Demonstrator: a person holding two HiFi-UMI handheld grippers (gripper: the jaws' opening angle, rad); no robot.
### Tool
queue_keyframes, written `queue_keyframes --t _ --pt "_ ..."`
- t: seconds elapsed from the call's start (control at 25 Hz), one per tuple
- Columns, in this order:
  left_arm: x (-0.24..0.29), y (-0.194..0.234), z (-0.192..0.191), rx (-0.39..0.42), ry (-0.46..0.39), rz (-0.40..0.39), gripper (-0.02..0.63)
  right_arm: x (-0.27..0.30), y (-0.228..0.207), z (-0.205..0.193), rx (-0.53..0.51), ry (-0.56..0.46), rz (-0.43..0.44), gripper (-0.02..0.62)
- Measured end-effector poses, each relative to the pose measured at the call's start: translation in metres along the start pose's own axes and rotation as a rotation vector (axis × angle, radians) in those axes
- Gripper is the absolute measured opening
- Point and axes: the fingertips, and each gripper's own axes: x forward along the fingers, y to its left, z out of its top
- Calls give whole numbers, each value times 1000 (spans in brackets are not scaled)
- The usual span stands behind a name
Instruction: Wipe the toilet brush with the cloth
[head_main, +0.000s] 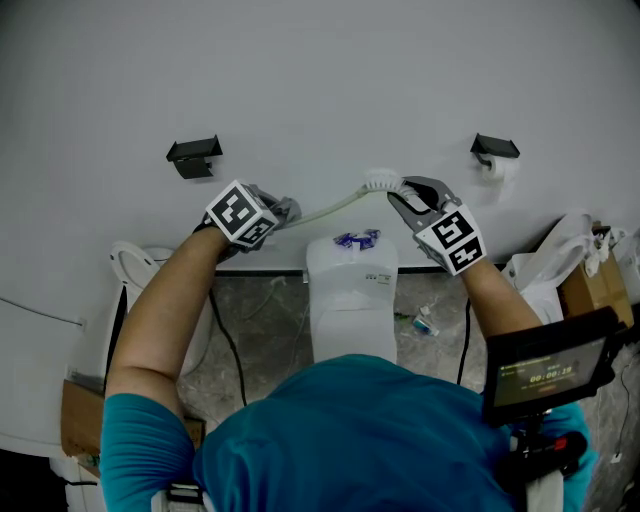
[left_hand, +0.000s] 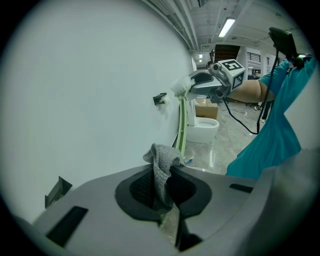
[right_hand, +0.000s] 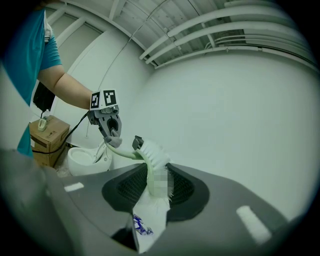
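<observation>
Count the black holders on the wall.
2. One black holder sits up and left of the left gripper; the other, bearing a paper roll, up and right of the right gripper. Others may lie out of view.

In the head view, the left tool (head_main: 272, 218) hides most of the cloth (head_main: 290, 209).

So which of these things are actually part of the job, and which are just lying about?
Part of the job:
toilet brush, its bristle end in the right tongs
grey cloth, pinched by the left tongs against the brush's handle

Just lying about:
toilet tank
toilet paper roll
cardboard box
white plastic bag
black wall bracket
</observation>
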Motion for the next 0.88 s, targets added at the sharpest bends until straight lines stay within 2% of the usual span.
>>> queue_keyframes --t 0.88 --pt "-11 23 -59 0 124 39 38 -8 -4 0 -20 3 -1 109"
